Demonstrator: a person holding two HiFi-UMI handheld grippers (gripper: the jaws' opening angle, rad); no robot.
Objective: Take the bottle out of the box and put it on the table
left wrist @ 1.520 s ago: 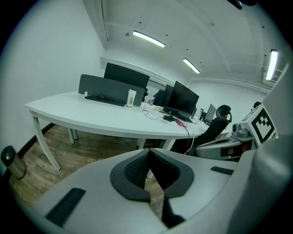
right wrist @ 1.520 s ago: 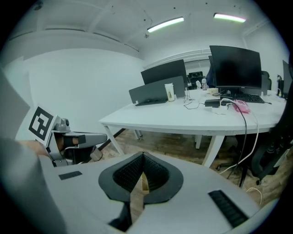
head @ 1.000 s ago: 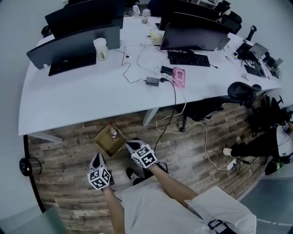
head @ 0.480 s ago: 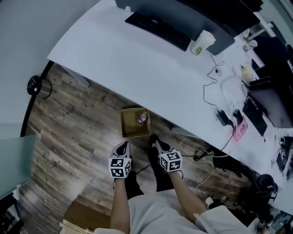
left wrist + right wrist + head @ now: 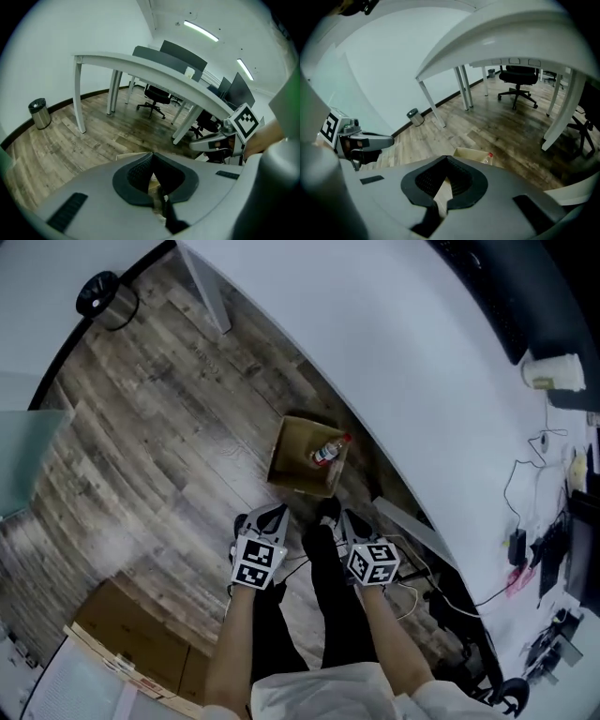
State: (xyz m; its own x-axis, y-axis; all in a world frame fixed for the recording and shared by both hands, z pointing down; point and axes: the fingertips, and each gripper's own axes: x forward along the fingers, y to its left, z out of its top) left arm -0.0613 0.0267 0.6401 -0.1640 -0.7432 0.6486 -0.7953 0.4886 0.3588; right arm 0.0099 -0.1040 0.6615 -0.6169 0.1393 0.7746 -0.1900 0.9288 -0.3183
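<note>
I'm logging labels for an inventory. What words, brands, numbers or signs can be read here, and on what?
No text can be read.
The bottle in the box: label too small to read.
The left gripper and right gripper: black-and-white square marker patterns only, no words.

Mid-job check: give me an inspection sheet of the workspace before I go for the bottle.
Surface: white table, wide bare stretch near the box.
Job's things: bottle inside the open cardboard box on the wood floor; not yet taken out.
Clutter: cup on the table; flat cardboard on the floor.
Grippers: left gripper and right gripper both shut, empty, short of the box.
Cables: floor cable by the feet; table cable.
Surroundings: bin by the wall; office chair.
</note>
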